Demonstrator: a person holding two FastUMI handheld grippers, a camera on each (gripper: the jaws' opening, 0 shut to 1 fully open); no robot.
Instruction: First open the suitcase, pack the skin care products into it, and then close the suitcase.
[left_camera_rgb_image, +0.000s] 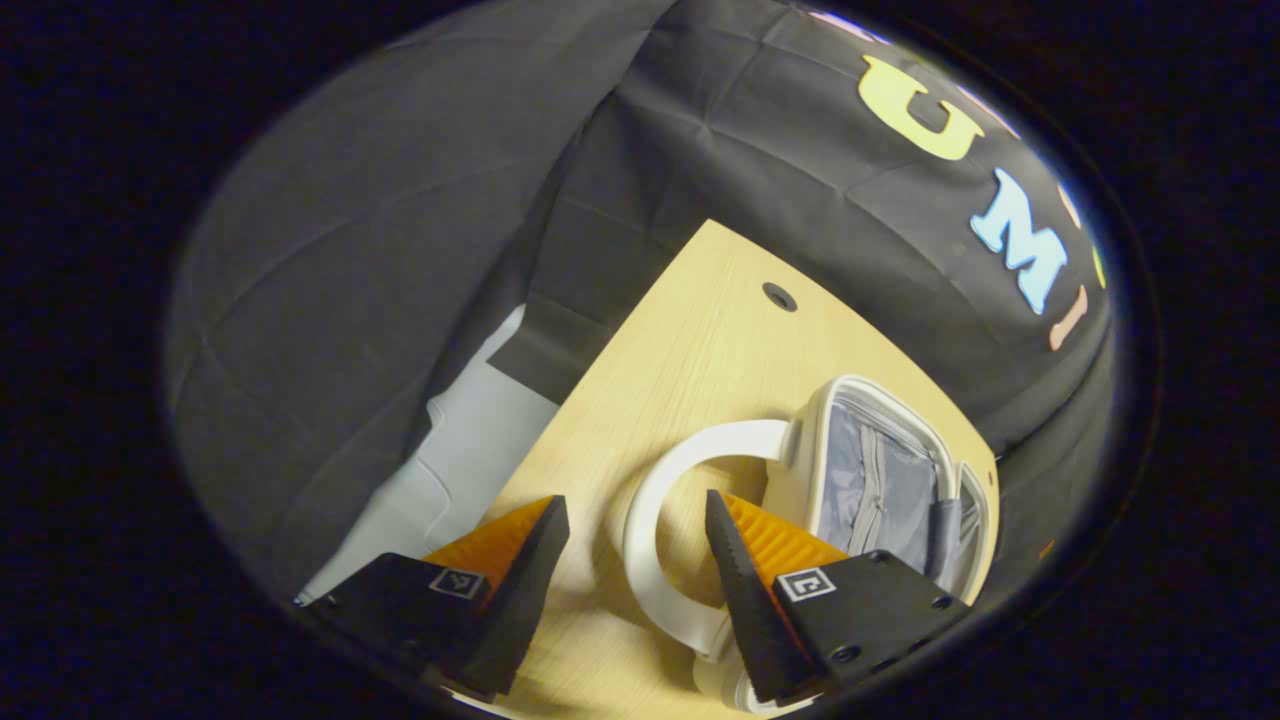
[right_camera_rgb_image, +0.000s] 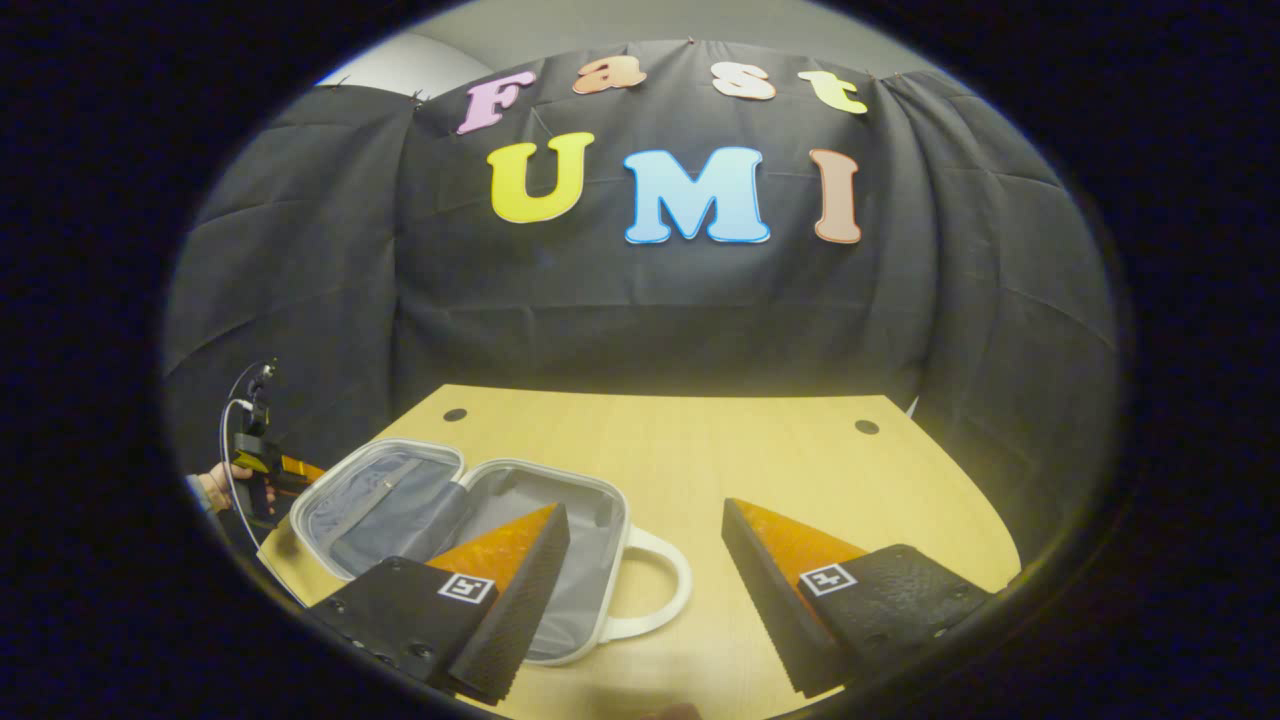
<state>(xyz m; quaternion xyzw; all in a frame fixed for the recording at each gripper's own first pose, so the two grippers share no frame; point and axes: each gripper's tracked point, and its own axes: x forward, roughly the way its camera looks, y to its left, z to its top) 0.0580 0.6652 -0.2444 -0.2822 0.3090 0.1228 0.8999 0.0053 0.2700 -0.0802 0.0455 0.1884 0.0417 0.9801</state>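
Nearest in the left gripper view, the left gripper (left_camera_rgb_image: 630, 560) has its fingers released and spread wide, straddling the suitcase handle (left_camera_rgb_image: 655, 500), a pale stiff loop, without touching it as far as I can tell. The small white suitcase (left_camera_rgb_image: 890, 470) lies open at about three o'clock, its grey zipped lining showing. In the right gripper view the right gripper (right_camera_rgb_image: 645, 590) hangs over the wooden surface (right_camera_rgb_image: 720, 440), fingers likewise apart and holding nothing, with the suitcase (right_camera_rgb_image: 470, 520) at about nine o'clock, both halves flat. It looks a light, rigid shell that could skid on the smooth wood; the handle or rim seems the surest hold. Any skin care products are out of sight here.
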